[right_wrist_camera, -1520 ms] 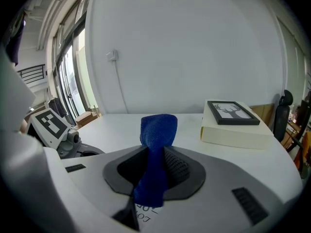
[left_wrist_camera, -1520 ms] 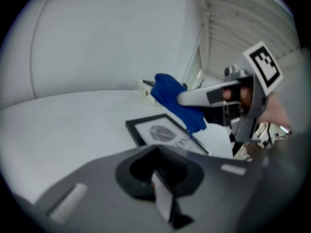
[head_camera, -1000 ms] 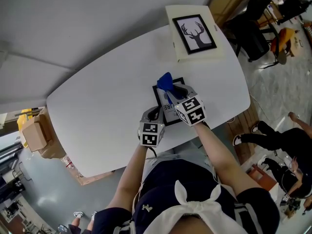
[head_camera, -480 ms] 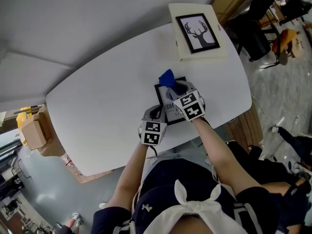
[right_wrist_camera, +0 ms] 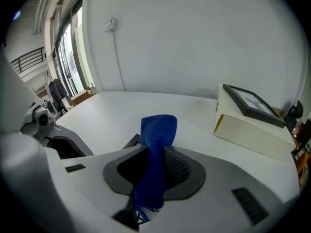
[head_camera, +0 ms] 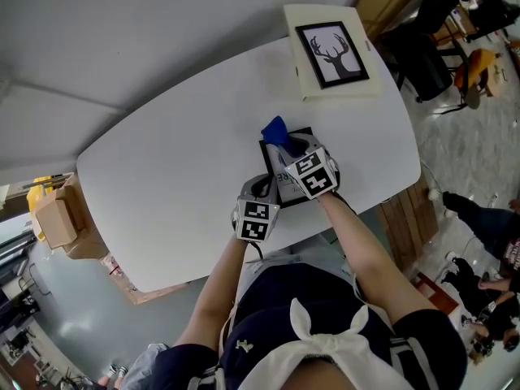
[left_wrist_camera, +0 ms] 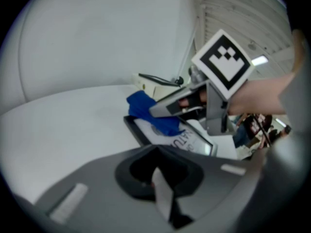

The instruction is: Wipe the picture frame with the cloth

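A black picture frame (head_camera: 266,158) lies flat on the white table (head_camera: 179,161), near its front edge. My right gripper (head_camera: 286,146) hangs over the frame, shut on a blue cloth (head_camera: 275,129) that sticks out past the jaws. In the right gripper view the cloth (right_wrist_camera: 158,130) stands up between the closed jaws of that gripper (right_wrist_camera: 155,165). My left gripper (head_camera: 258,189) is at the frame's near left corner with its jaws together. Its own view shows the frame (left_wrist_camera: 175,140), the cloth (left_wrist_camera: 146,110) and the right gripper (left_wrist_camera: 181,103) just ahead.
A second frame with a deer picture (head_camera: 331,51) lies on a cream box (head_camera: 337,88) at the table's far right. Cardboard boxes (head_camera: 57,218) stand off the left end. A black chair (head_camera: 422,47) and a person (head_camera: 487,226) are to the right.
My right gripper has shifted the cloth slightly to the left over the frame. The left gripper has stayed at the frame's corner.
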Motion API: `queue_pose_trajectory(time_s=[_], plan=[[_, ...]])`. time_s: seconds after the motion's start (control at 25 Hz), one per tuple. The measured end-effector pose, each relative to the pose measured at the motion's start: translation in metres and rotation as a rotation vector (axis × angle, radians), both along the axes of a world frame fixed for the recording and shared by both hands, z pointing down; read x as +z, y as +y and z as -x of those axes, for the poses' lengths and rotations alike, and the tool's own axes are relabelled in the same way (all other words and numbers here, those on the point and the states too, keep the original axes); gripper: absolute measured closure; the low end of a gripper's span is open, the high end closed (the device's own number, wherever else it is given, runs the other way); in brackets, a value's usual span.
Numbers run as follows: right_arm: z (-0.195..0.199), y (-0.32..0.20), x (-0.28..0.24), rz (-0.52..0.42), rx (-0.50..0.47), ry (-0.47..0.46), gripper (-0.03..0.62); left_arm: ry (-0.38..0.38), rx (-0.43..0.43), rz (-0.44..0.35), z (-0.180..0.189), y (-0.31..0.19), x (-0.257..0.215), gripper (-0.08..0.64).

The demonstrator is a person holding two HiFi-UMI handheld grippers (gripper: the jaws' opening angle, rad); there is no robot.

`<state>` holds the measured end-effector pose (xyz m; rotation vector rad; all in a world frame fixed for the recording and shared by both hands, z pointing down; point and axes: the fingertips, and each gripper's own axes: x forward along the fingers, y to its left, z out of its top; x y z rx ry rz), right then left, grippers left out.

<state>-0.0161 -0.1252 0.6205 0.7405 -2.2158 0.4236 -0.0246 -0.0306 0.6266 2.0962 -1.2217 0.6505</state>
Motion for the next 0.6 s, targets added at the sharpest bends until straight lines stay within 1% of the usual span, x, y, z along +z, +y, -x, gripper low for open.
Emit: queue_pose_trajectory(time_s=[0.2, 0.6], plan=[[0.006, 0.007, 0.002, 0.043, -0.032, -0.018, 0.503, 0.005, -0.003, 0.0, 0.0, 0.0, 0.0, 0.558], [0.016, 0.021, 0.005, 0.095, -0.095, -0.046, 0.503, 0.012, -0.008, 0.0, 0.001, 0.0, 0.001, 0.558]])
